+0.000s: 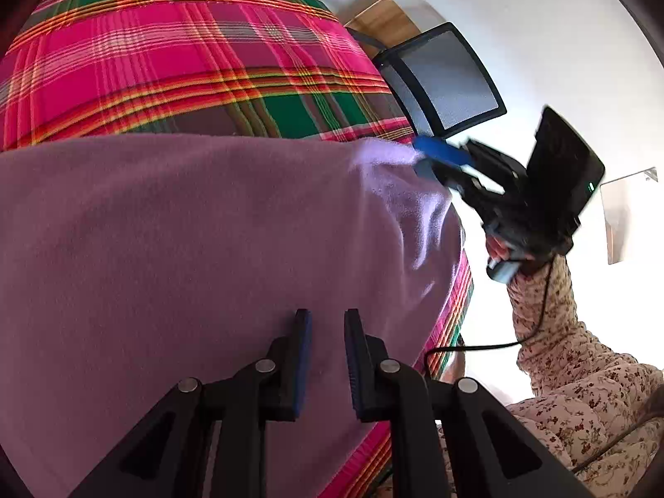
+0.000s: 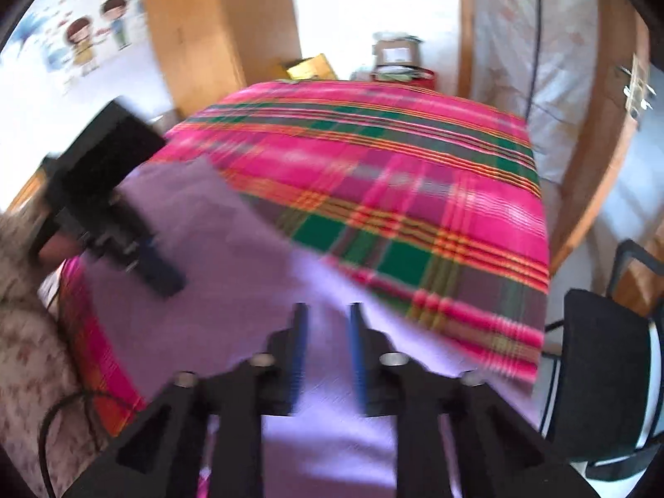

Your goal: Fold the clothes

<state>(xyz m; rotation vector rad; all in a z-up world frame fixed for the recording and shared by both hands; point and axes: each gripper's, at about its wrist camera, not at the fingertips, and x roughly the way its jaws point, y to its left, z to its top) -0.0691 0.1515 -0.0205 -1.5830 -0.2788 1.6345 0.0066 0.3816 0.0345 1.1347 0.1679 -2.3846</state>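
Under and ahead of both grippers, a bed (image 2: 415, 174) in a pink and green checked cover, serving as the folding surface. Spread flat over its near part, a purple fleece cloth (image 1: 186, 240), the thing being folded, most likely laid out smooth so its edges can be lifted and brought over. Right of the left gripper (image 1: 328, 357), beyond the edge of the bed, a black mesh chair (image 1: 448, 83) and a flowered sleeve (image 1: 552, 323). Left gripper low over the cloth, jaws a narrow way apart, nothing between the pads, cloth only lying beneath. Right gripper (image 2: 328, 357) at the cloth's far right corner as seen from the left one, where the fleece rises in a small peak; jaws partly parted, no cloth visibly pinched in its own blurred view, so apparently between grips. No containers on the bed; a pot-like thing past its far end, too blurred to tell.
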